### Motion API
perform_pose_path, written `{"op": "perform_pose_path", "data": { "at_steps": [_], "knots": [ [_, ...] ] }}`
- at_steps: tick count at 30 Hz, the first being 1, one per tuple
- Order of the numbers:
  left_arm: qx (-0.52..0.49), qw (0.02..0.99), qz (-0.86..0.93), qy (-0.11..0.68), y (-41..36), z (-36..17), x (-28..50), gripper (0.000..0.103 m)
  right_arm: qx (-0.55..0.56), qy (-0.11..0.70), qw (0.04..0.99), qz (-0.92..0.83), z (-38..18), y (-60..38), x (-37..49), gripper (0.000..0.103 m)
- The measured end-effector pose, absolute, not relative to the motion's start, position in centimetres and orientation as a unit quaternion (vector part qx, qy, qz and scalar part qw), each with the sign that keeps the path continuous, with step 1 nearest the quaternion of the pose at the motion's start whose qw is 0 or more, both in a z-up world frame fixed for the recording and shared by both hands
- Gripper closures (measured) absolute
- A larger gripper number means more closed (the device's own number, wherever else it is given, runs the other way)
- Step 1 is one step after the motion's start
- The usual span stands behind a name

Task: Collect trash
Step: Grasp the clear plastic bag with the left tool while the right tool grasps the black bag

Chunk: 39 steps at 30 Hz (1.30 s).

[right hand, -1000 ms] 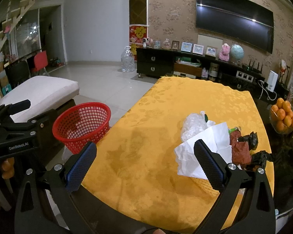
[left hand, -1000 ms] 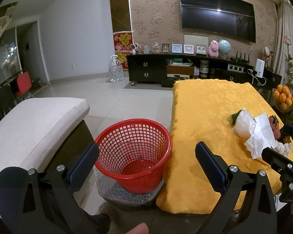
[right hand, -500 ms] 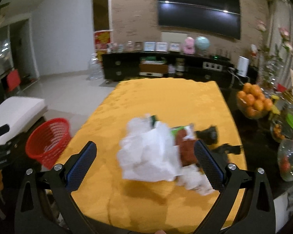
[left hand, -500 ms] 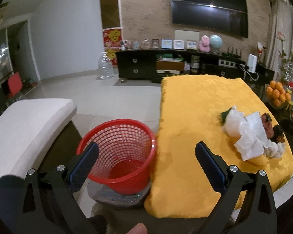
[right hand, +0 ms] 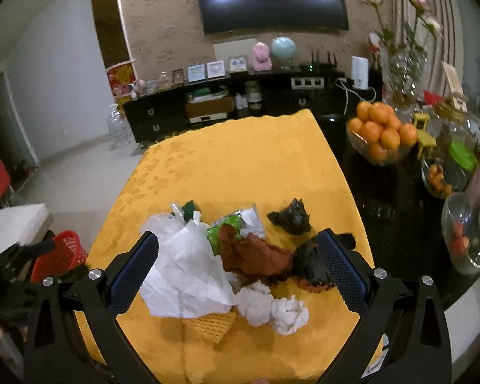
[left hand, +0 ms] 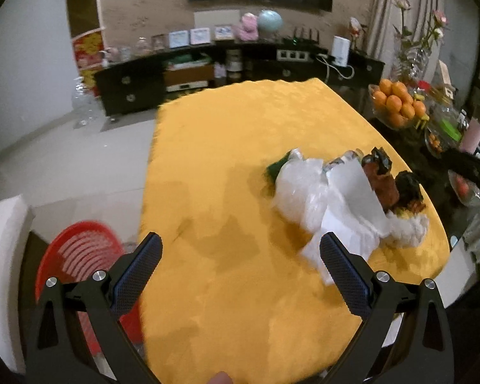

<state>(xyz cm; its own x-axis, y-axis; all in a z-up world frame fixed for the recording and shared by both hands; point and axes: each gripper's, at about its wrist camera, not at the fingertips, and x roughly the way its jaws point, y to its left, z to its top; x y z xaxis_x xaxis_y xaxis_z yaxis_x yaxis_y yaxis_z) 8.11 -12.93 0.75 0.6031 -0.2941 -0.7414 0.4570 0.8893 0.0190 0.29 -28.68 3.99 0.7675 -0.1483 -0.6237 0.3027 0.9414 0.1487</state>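
— Beside the table's left edge, what's in the red basket [left hand: 76,256]?
— Too blurred to tell. Both the left gripper [left hand: 240,256] and right gripper [right hand: 238,256] are spread wide, grasping nothing.
— And the trash?
— The trash pile [right hand: 233,262] lies on the yellow cloth [right hand: 240,166] under the right gripper. Farther right, a bowl [right hand: 361,152] holds oranges [right hand: 380,128].

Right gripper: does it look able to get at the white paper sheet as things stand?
Probably yes. The right gripper is open over the trash pile, and the white paper sheet lies on top at its left finger, with nothing covering it.
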Motion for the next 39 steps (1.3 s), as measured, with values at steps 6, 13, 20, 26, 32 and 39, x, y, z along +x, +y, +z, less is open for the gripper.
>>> {"op": "perform_pose_path", "data": {
  "at_steps": [6, 13, 20, 26, 32, 39],
  "knots": [
    [0.066, 0.881, -0.222, 0.413, -15.8, 0.3, 13.0, 0.008, 0.133, 0.328, 0.927, -0.124, 3.0, -29.0, 0.3, 0.007],
    [0.055, 0.847, -0.24, 0.47, -19.4, -2.8, 16.8, 0.02, 0.138, 0.332, 0.925, -0.124, 2.6, -29.4, 0.7, 0.007],
    [0.015, 0.807, -0.298, 0.51, -20.0, -6.1, 17.1, 0.068, 0.131, 0.336, 0.925, -0.122, 2.3, -29.2, 1.4, 0.007],
    [0.0, 0.82, -0.306, 0.484, -17.6, -3.9, 16.5, 0.073, 0.14, 0.333, 0.923, -0.134, 2.1, -29.7, 1.4, 0.007],
    [-0.004, 0.85, -0.279, 0.447, -14.0, -0.2, 16.1, 0.073, 0.155, 0.329, 0.917, -0.165, 2.0, -31.2, 1.1, 0.007],
    [0.074, 0.906, -0.219, 0.354, -8.8, 5.1, 12.8, 0.073, 0.185, 0.327, 0.895, -0.24, 1.2, -35.5, 0.6, 0.007]
  ]
}}
